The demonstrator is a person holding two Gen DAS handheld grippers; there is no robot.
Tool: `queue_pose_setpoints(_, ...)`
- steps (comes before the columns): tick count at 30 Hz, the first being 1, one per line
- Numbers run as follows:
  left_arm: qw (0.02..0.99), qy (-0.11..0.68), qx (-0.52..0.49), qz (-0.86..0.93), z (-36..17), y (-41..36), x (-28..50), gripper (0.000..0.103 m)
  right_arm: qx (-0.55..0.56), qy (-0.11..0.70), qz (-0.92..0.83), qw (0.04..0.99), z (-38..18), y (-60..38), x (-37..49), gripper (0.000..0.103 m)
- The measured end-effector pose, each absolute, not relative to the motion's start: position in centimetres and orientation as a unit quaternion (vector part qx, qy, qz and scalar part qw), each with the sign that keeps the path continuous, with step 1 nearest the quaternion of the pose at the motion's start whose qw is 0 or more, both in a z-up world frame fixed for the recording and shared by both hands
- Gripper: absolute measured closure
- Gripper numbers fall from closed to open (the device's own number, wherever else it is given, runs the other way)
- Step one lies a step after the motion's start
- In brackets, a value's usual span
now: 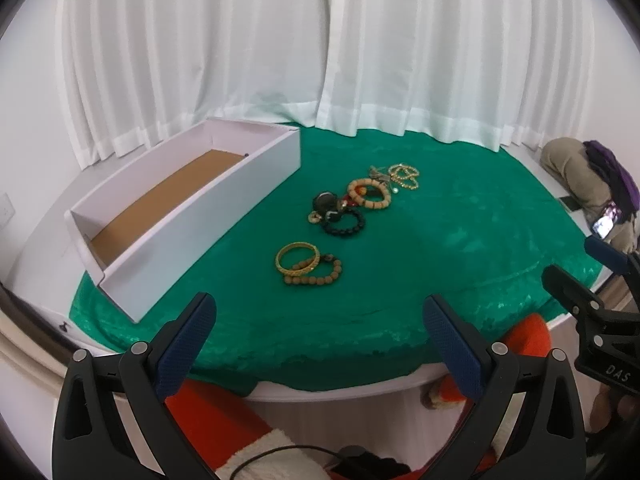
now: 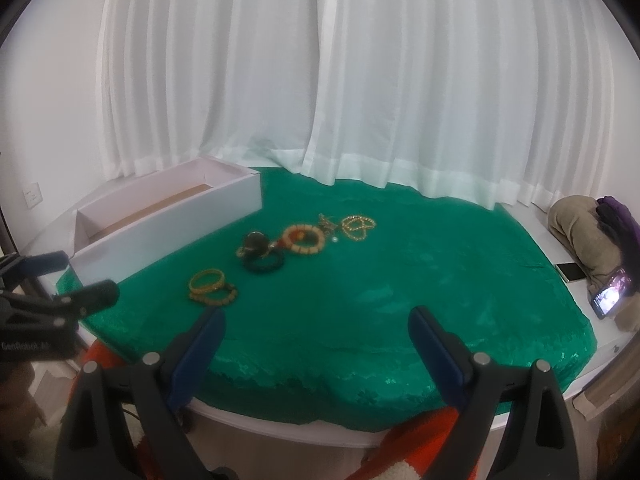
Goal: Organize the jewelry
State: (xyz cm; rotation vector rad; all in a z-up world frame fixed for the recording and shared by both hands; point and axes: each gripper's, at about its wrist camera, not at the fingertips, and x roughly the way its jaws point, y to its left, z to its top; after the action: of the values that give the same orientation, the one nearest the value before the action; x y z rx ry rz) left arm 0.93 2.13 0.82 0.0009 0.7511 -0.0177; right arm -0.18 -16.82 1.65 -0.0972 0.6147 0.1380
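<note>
Jewelry lies in a row on the green cloth [image 1: 440, 248]: gold bangles [image 1: 297, 259] over a tan bead bracelet [image 1: 320, 278], a black bead bracelet [image 1: 346, 222], a dark round piece [image 1: 324, 201], a chunky orange bead bracelet [image 1: 368, 193] and a gold chain [image 1: 404, 176]. The bangles [image 2: 207, 281], black bracelet [image 2: 264, 263], orange bracelet [image 2: 303, 239] and chain [image 2: 358, 227] also show in the right wrist view. A long white box [image 1: 208, 216] with a brown floor stands open at the left. My left gripper [image 1: 320, 320] and right gripper [image 2: 316, 332] are both open and empty at the near table edge.
White curtains [image 1: 320, 60] hang behind the table. A beige and purple cloth bundle [image 2: 588, 232], a lit phone [image 2: 610, 296] and a second phone [image 2: 571, 272] lie at the far right. Red fabric [image 1: 216, 416] shows below the table edge. A wall socket [image 2: 32, 194] is at left.
</note>
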Motion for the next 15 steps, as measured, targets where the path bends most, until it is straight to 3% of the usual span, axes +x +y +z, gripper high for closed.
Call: queue_pose_setpoints(15, 0.917, 0.394, 0.048, 0.042, -1.5, 2.1, 4.5, 0.000, -0.067, 0.293, 0.093, 0.949, 1.8, -16.5, 1.7, 0.009)
